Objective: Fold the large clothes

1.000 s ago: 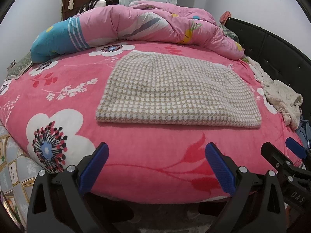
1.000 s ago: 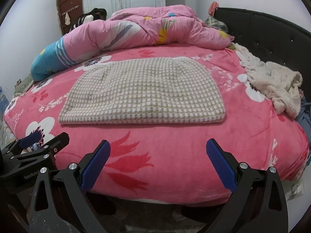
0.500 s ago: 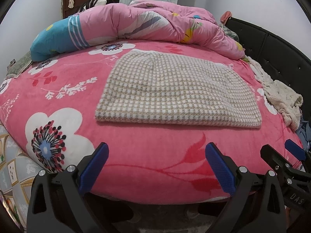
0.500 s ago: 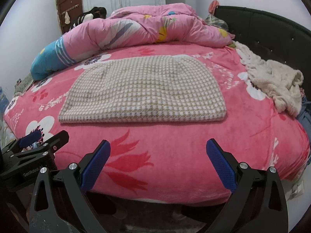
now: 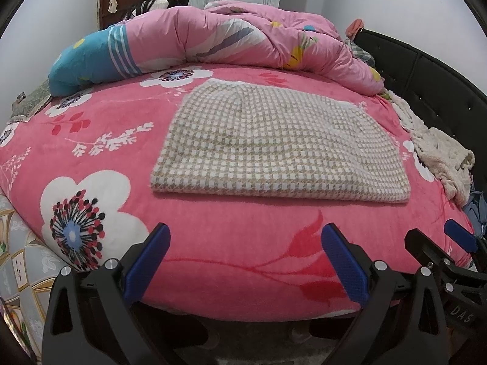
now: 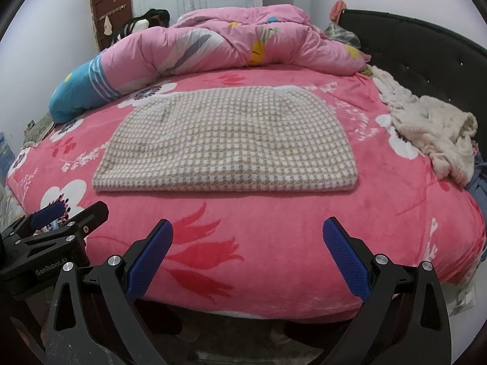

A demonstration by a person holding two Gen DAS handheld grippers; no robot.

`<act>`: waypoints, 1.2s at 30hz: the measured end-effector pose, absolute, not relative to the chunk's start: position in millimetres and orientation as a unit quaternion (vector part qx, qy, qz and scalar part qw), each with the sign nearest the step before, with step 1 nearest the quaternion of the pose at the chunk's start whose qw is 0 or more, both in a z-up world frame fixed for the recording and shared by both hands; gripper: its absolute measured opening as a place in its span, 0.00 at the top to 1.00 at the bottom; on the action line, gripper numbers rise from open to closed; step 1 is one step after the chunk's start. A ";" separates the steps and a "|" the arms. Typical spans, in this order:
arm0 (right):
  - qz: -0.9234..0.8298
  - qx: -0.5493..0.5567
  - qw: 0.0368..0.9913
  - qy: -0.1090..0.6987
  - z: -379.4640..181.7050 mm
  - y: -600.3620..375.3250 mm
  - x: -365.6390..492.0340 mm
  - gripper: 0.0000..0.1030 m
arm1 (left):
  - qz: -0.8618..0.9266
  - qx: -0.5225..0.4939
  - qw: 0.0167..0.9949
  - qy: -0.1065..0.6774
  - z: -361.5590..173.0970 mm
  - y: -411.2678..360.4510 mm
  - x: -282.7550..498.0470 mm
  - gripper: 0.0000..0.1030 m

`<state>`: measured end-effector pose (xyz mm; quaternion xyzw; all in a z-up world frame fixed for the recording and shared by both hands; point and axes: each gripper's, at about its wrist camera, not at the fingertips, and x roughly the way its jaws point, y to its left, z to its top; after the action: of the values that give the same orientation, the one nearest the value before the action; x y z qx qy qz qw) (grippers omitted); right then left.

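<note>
One checked beige-and-white garment [image 5: 280,149] lies folded flat in the middle of the bed [image 5: 213,237], its near edge running straight across the pink floral sheet. Two grippers hover side by side off the bed's near edge, both well apart from the garment. The left gripper [image 5: 246,258] is released, its two blue pads spread wide around nothing; the right gripper [image 6: 248,255] is likewise released and empty. One pink duvet [image 6: 228,45] is bunched at the far side, and one cream fleece heap [image 6: 432,130] lies by the black headboard [image 6: 426,45].

The left claw [image 5: 245,257] hangs wide apart before the folded checked garment [image 5: 278,144] on the bed [image 5: 213,234].
</note>
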<state>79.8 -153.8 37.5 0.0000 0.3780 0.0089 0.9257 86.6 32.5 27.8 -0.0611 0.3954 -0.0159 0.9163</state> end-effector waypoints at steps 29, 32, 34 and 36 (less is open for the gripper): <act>0.011 -0.005 0.925 0.380 37.7 -151.8 80.7 0.08 | -0.012 -0.061 0.917 0.394 29.9 36.4 86.1 0.05; 0.012 -0.004 0.925 0.380 37.0 -152.8 80.6 0.08 | -0.012 -0.062 0.917 0.394 29.7 36.5 86.1 0.05; 0.011 -0.004 0.925 0.380 37.0 -152.5 80.1 0.08 | -0.011 -0.061 0.917 0.394 29.7 36.2 85.9 0.05; 0.011 -0.003 0.925 0.381 37.3 -151.9 80.1 0.08 | -0.011 -0.061 0.917 0.394 29.7 36.2 86.0 0.05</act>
<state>80.1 -151.9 37.3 -0.0033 0.3809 0.0114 0.9246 86.0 36.2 29.7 -0.0611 0.3938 -0.0111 0.9171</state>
